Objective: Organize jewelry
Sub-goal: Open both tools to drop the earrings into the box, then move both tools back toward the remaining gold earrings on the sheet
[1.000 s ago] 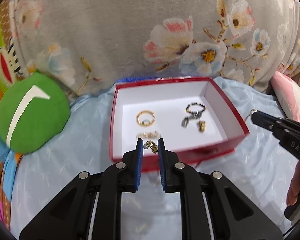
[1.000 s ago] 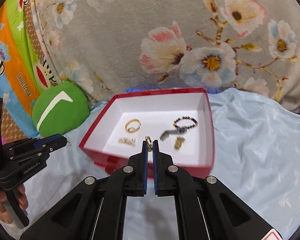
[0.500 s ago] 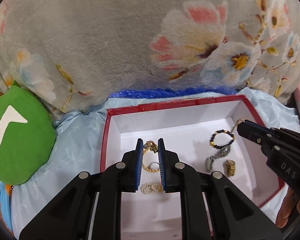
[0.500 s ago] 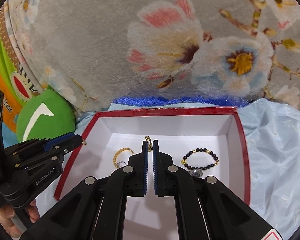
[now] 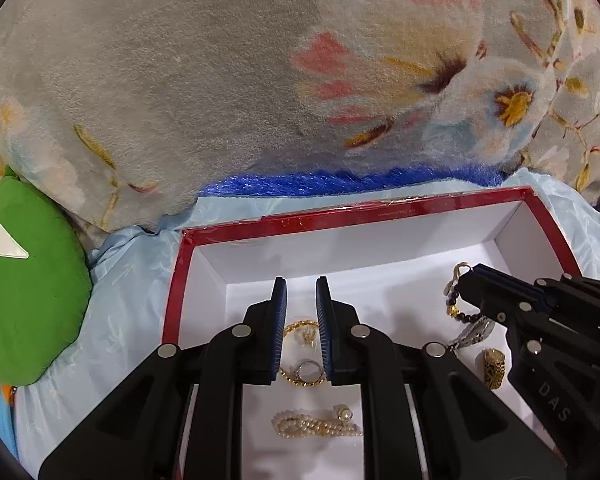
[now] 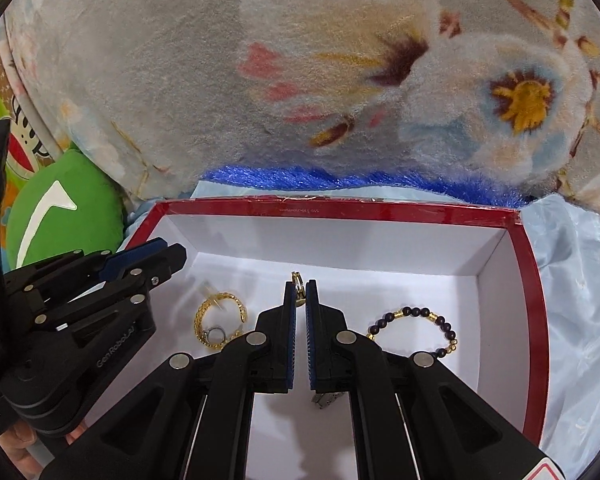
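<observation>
Two wrist fisheyes, close above the red box [image 5: 352, 220], facing the floral blanket [image 6: 340, 60], sharing its interior.

The red cardboard box with white lining [image 5: 384, 218] sits on the pale blue satin sheet [image 5: 132, 276], with the grey floral plush blanket [image 5: 220, 80] behind it and the green round cushion [image 5: 28, 300] to its left. Inside, the gold chain bracelet [image 6: 216, 320] lies at the left, the pearl strand [image 5: 316, 426] nearer, the black-and-gold bead bracelet [image 6: 416, 332] to the right, and the gold band ring [image 5: 492, 366] near right.
</observation>
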